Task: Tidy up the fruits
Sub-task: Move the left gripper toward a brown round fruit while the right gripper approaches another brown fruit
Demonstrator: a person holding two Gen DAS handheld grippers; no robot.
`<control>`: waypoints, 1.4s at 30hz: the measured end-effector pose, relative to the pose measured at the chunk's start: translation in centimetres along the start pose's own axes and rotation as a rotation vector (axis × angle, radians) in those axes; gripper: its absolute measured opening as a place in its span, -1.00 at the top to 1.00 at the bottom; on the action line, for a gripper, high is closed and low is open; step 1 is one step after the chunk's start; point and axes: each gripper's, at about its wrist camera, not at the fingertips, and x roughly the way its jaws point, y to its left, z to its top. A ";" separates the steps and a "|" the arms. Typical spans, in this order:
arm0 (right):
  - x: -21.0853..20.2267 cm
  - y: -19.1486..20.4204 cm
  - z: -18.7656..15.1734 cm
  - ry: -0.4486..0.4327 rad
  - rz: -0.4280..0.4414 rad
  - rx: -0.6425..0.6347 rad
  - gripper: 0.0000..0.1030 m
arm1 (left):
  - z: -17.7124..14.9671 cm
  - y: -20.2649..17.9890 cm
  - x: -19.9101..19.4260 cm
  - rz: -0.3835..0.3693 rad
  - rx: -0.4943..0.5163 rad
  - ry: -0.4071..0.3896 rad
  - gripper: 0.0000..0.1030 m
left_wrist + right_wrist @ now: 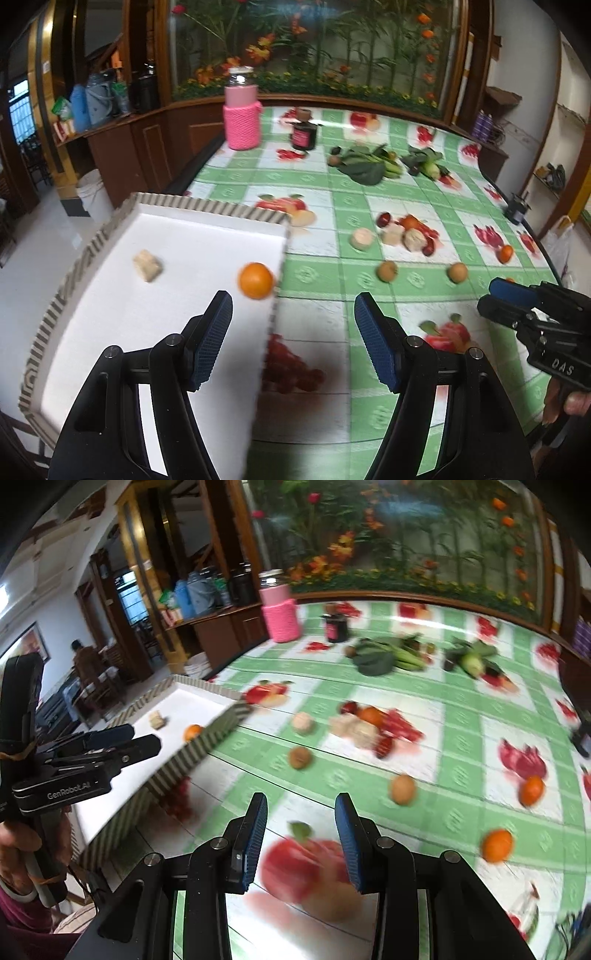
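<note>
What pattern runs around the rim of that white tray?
Thin stripes, dark and cream, run all round the tray's rim. It shows best in the left wrist view.

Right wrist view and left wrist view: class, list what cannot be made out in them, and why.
- Pale lump in the tray: left wrist view, motion blur hides what it is.
- Pale pieces mid-table: right wrist view, smeared together.
- Dark jar: label too small.
- Left gripper: right wrist view, seen side-on.

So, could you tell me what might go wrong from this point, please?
1. The orange lies right against the white tray wall and may roll when the tray is nudged.
2. The tablecloth carries printed apples, so the right gripper, open above one, could close on nothing.
</note>
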 end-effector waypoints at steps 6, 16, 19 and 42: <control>-2.1 -3.3 -1.8 -0.014 -0.052 0.055 0.29 | -0.3 -2.8 0.7 -0.026 0.034 0.013 -0.35; -2.7 -6.1 -3.1 -0.002 -0.091 0.109 0.28 | -0.4 -5.9 2.4 -0.016 0.078 0.020 -0.34; -2.6 -5.9 -2.9 -0.001 -0.087 0.102 0.28 | -0.3 -6.2 2.7 -0.008 0.078 0.014 -0.34; 1.9 -5.3 -0.4 0.048 -0.085 0.053 0.27 | 0.5 -6.2 6.0 0.044 0.061 0.043 -0.35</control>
